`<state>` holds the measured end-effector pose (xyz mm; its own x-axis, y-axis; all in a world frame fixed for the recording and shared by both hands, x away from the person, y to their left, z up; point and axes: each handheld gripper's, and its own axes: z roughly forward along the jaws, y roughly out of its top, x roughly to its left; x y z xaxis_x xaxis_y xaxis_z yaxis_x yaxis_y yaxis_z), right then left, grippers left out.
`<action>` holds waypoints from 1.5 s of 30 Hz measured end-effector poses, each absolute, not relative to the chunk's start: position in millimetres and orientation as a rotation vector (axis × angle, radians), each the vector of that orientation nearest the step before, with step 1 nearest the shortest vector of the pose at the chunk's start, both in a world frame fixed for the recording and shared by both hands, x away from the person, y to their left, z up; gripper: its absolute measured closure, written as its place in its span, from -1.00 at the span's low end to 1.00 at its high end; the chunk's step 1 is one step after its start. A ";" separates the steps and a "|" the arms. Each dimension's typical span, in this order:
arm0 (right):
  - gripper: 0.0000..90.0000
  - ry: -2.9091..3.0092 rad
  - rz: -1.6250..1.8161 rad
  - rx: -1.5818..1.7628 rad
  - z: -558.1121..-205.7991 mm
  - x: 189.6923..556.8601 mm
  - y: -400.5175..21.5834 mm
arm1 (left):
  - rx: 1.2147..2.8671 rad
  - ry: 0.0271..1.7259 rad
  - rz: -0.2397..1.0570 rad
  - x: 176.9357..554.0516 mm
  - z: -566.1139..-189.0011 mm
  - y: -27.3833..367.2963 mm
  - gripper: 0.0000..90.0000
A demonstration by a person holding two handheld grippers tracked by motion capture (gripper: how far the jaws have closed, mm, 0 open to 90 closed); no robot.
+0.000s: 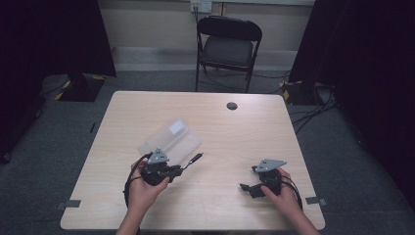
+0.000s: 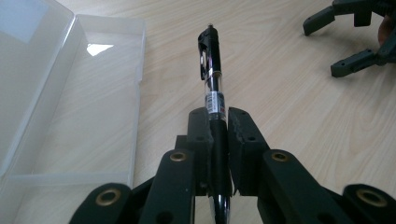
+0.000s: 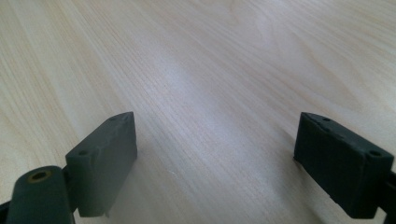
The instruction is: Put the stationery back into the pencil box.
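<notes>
Jaws of the left gripper (image 2: 218,140) are clenched on a black pen (image 2: 214,88), pinching its barrel just behind the clear section, so that the clipped end sticks out ahead over the bare wood. Seen from the high view, the left gripper (image 1: 182,169) sits near the table's front edge, left of centre, with the pen (image 1: 195,159) pointing toward the table's middle and angled away from the person. Just beside it, toward the far-left part of the tabletop, lies an open clear plastic case (image 1: 170,138), its lid folded back flat and a white label on one half; in the left gripper view the case (image 2: 70,93) holds nothing that can be seen. Over by the front-right corner of the wooden table (image 1: 244,132), the right gripper (image 1: 247,187) rests with its jaws released and standing wide apart, nothing between its pads (image 3: 105,158).
</notes>
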<state>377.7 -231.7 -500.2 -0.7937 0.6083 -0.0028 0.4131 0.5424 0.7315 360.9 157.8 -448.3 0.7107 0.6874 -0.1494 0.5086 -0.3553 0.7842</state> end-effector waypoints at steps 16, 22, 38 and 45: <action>-0.72 2.525 1.097 0.854 -500.3 377.7 -231.6 | 2.030 0.937 0.266 373.2 -447.0 151.9 0.78; -0.72 2.525 1.097 0.855 -500.3 377.7 -231.6 | 2.019 0.942 0.263 378.1 -449.2 149.6 0.78; -0.72 2.525 1.098 0.855 -500.3 377.7 -231.6 | 2.036 0.950 0.292 388.6 -446.6 143.0 0.78; -0.72 2.525 1.097 0.855 -500.3 377.7 -231.6 | 2.040 0.947 0.297 395.0 -444.2 138.3 0.78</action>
<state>377.7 -231.6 -500.3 -0.7937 0.6083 -0.0018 0.4137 0.5420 0.7315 395.0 138.3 -444.2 0.6858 0.7166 -0.1268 0.5163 -0.3563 0.7788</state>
